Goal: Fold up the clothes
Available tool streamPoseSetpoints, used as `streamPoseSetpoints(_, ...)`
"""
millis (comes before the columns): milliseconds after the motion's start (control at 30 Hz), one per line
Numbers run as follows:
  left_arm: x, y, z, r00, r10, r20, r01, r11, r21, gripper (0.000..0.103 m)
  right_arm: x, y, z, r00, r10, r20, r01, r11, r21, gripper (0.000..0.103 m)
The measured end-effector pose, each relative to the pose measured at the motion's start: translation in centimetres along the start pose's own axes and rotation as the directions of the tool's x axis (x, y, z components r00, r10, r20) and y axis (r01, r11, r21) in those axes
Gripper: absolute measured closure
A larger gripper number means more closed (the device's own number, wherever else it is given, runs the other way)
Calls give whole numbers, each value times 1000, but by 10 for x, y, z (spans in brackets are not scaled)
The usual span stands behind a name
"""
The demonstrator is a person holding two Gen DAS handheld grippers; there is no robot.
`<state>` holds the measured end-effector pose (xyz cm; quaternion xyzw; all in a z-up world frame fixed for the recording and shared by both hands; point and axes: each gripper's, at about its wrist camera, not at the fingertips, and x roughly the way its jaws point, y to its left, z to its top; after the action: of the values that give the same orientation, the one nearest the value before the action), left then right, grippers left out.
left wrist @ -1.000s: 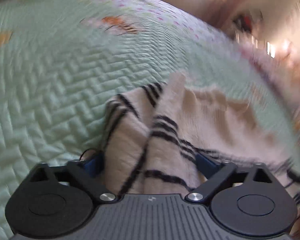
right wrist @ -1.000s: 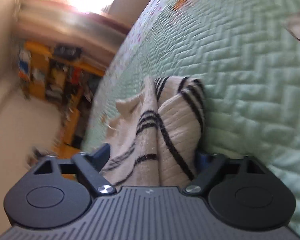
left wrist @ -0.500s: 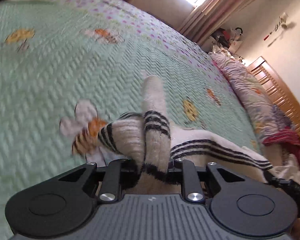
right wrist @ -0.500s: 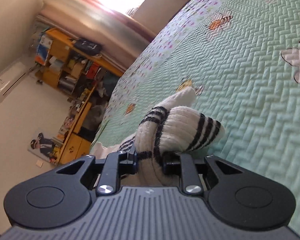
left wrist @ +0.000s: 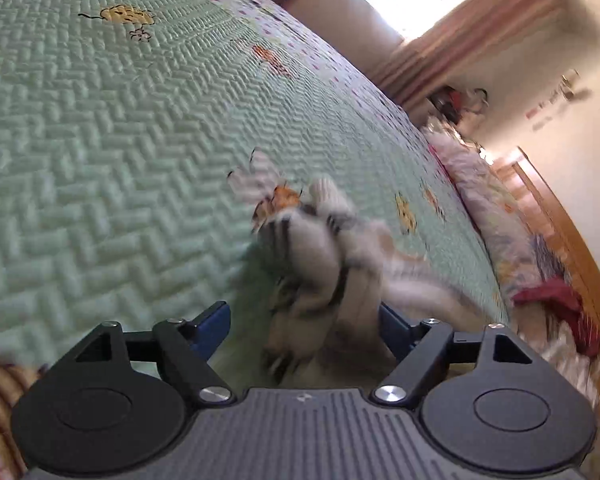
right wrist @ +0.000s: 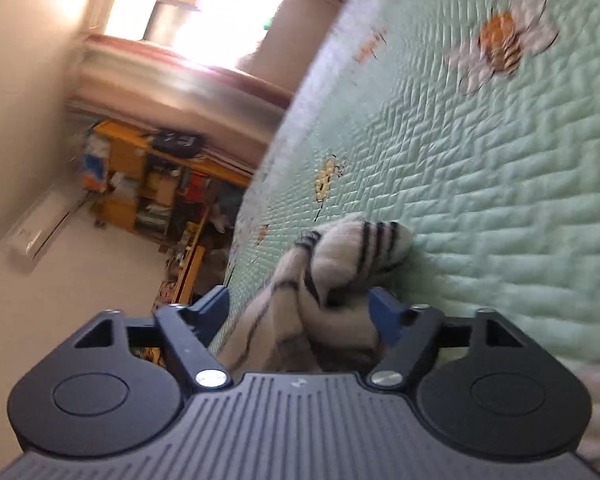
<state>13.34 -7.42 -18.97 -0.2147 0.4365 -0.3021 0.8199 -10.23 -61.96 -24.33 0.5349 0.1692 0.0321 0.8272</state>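
A cream knit garment with black stripes (left wrist: pixel 320 264) lies bunched on the green quilted bedspread (left wrist: pixel 100 140). In the left wrist view my left gripper (left wrist: pixel 304 320) is open, its blue-padded fingers spread, and the blurred cloth sits loose between them, nearer the right finger. In the right wrist view the same garment (right wrist: pixel 352 256) lies between the spread fingers of my open right gripper (right wrist: pixel 300 308), resting on the bedspread (right wrist: pixel 500 160).
A bee print (left wrist: pixel 276 196) is just beyond the garment. A floral pillow (left wrist: pixel 500 216), a red cloth (left wrist: pixel 556 300) and a wooden headboard (left wrist: pixel 560 208) lie right. An orange shelf unit (right wrist: pixel 140 184) and a window (right wrist: pixel 228 12) show past the bed edge.
Both grippers were shut on the striped garment half a second ago and have now opened, letting it go. The cloth has dropped onto the bedspread and still looks blurred from motion.
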Motion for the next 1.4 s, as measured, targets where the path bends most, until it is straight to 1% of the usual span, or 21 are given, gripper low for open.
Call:
streamPoseSetpoints(67, -4, -3, -15, 1000, 10, -8, -10, 998, 62, 22, -10, -1, -17, 999, -47, -27, 46, 998, -51, 23)
streamPoseSetpoints(133, -7, -11, -18, 1000, 18, 1, -18, 992, 122, 22, -16, 9, -32, 996, -86, -25, 81, 986, -146, 23)
streamPoseSetpoints(200, -9, -20, -14, 1000, 19, 13, -21, 986, 167, 22, -12, 19, -31, 999, -49, -20, 45, 985, -167, 23)
streamPoseSetpoints(300, -2, -24, -5, 1000, -1, 5, 0, 987, 160, 21, 11, 28, -14, 996, 2, -86, -13, 991, -133, 23)
streamPoseSetpoints(400, 7, -19, -7, 999, 40, -5, -39, 987, 153, 21, 29, 31, -12, 989, -72, -131, 46, 981, -190, 23)
streamPoseSetpoints(467, 13, -14, -11, 999, 40, -14, -37, 986, 165, 20, 30, 31, -21, 977, -154, -146, 108, 953, -283, 23)
streamPoseSetpoints(533, 20, -11, -13, 999, 41, -19, -37, 981, 189, 18, 27, 23, -33, 965, -206, -163, 138, 925, -354, 23)
streamPoseSetpoints(567, 24, -13, -12, 999, 46, -13, -42, 975, 218, 15, 28, 20, -38, 961, -217, -170, 139, 913, -383, 23)
streamPoseSetpoints(667, 37, -22, -10, 997, 76, 13, -77, 947, 311, 7, 36, 22, -43, 969, -205, -135, 120, 876, -468, 21)
streamPoseSetpoints(800, 55, -33, -16, 994, 104, 34, -109, 913, 392, 2, 70, 23, -44, 962, -230, -147, 111, 821, -560, 14)
streamPoseSetpoints(833, 57, -37, -18, 993, 109, 37, -114, 905, 410, 4, 74, 23, -44, 962, -227, -150, 108, 824, -556, 14)
streamPoseSetpoints(867, 59, -41, -20, 993, 113, 40, -120, 896, 427, 14, 76, 27, -44, 962, -217, -163, 101, 844, -526, 18)
streamPoseSetpoints(900, 60, -46, -21, 993, 110, 31, -113, 893, 435, 24, 76, 28, -46, 960, -208, -185, 93, 866, -491, 45)
streamPoseSetpoints(933, 58, -50, -20, 995, 102, 9, -96, 900, 426, 52, 76, 30, -47, 958, -199, -208, 86, 887, -454, 73)
streamPoseSetpoints(967, 54, -53, -18, 995, 95, -17, -80, 910, 408, 63, 76, 31, -48, 955, -188, -230, 78, 906, -416, 73)
streamPoseSetpoints(1033, 43, -63, -13, 994, 102, -49, -74, 913, 402, 75, 66, 41, -52, 955, -196, -225, 99, 919, -382, 78)
streamPoseSetpoints(1067, 35, -67, -9, 993, 94, -72, -60, 924, 378, 81, 59, 46, -52, 955, -191, -226, 104, 931, -350, 79)
streamPoseSetpoints(1167, -5, -75, 5, 989, 5, -150, 28, 976, 218, 84, 33, 76, -44, 954, -150, -259, 88, 968, -234, 80)
streamPoseSetpoints(1300, -61, -88, 4, 980, -95, -177, 118, 986, 122, 84, -8, 115, -35, 948, -64, -311, 34, 994, -101, 80)
streamPoseSetpoints(1367, -77, -89, -9, 978, -82, -191, 105, 988, 114, 78, -27, 114, -36, 944, -45, -326, 46, 999, -4, 80)
streamPoseSetpoints(1400, -79, -85, -18, 977, -53, -206, 77, 991, 110, 69, -34, 104, -41, 939, -49, -342, 76, 995, 68, 77)
